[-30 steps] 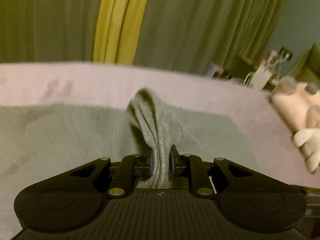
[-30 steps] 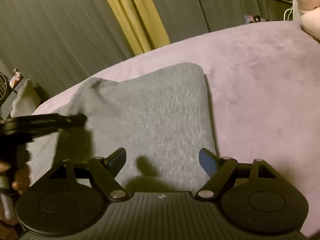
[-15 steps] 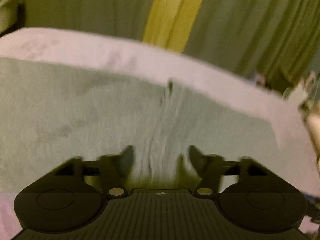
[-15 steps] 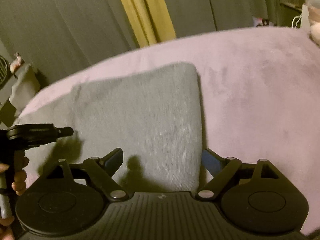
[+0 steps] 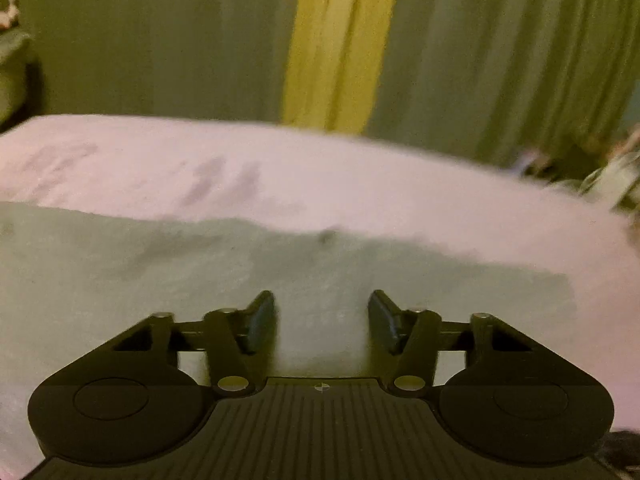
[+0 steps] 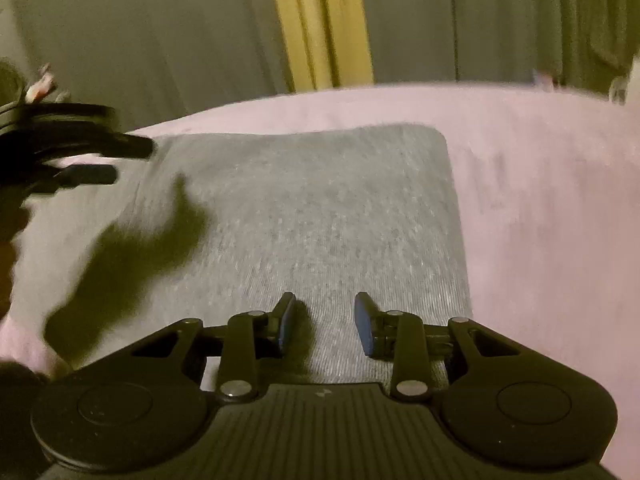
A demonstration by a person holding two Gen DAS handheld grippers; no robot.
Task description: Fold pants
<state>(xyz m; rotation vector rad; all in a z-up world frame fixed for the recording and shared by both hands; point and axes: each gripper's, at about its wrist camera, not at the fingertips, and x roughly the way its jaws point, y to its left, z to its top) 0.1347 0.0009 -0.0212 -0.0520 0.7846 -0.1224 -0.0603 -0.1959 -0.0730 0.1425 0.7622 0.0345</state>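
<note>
pants (image 6: pixel 312 216) dropped flat, long axis left-right

A soft pink plush blanket (image 6: pixel 540 208) spreads from 9 to 3 o'clock; grey-green pleated curtains (image 5: pixel 500 60) flank a yellow curtain strip (image 5: pixel 340 48) at 12 o'clock.

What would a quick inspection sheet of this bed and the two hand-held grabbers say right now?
Surface: bed with a pink blanket, faint marks brushed in its pile.
Job's things: grey pants folded into a flat rectangle on the blanket.
Clutter: small blurred items past the bed's far right edge, too blurred to name.
Grippers: left gripper open over the pants, nothing pinched, jaws just narrowing; right gripper open with cloth beneath, jaws just closing, not pinching.
Cables: nothing seen.
Surroundings: green curtains with a yellow strip behind the bed.
</note>
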